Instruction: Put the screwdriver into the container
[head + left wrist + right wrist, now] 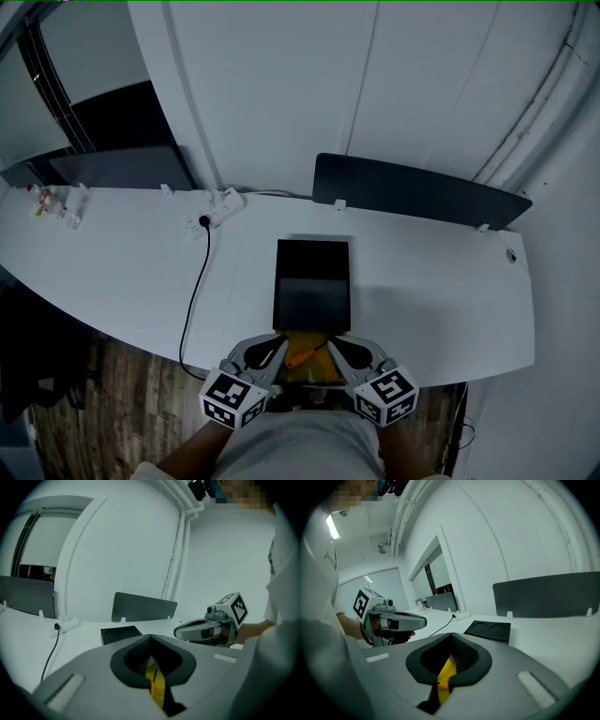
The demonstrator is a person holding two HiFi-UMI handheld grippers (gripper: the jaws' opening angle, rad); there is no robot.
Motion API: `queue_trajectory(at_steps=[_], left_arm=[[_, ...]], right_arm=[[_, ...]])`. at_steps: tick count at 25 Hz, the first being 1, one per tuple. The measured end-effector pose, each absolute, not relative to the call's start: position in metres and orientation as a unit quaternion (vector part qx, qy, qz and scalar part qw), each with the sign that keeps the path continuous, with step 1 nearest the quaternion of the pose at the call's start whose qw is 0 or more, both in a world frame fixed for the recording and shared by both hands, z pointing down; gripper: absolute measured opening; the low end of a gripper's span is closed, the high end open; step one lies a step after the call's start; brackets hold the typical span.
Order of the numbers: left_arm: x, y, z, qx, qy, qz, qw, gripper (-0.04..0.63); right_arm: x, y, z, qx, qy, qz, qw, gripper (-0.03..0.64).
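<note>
A screwdriver (302,356) with a yellow and orange handle lies at the table's near edge, just in front of the black container (312,284). My left gripper (278,345) sits to its left and my right gripper (333,345) to its right, both shut with nothing between the tips. In the left gripper view the jaws meet (150,637), and the yellow handle (157,686) shows through the gap below them. The right gripper view has the same closed tips (451,635) above the handle (445,677). The container (490,630) is empty.
A white power strip (216,211) with a black cable (195,291) lies at the back left. A dark panel (412,192) stands along the table's far edge. Small items (56,202) sit at the far left. Wood floor (112,403) lies below the table's front edge.
</note>
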State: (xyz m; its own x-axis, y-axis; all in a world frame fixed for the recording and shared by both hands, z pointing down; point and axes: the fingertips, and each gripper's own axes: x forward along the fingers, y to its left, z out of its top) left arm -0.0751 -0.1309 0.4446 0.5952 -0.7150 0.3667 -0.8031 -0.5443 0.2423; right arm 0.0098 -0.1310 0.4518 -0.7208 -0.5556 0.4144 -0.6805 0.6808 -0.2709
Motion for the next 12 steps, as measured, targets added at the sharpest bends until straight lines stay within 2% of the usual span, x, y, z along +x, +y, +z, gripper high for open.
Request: queue_trajectory(at_steps=[12], left_arm=[[-0.0739,-0.1342,0.4495,0.870,-0.433,0.119,0.201,0.002]], right_arm=[[0.0120,-0.1361,0.4550,0.342,-0.903,0.209,0.153,0.014]])
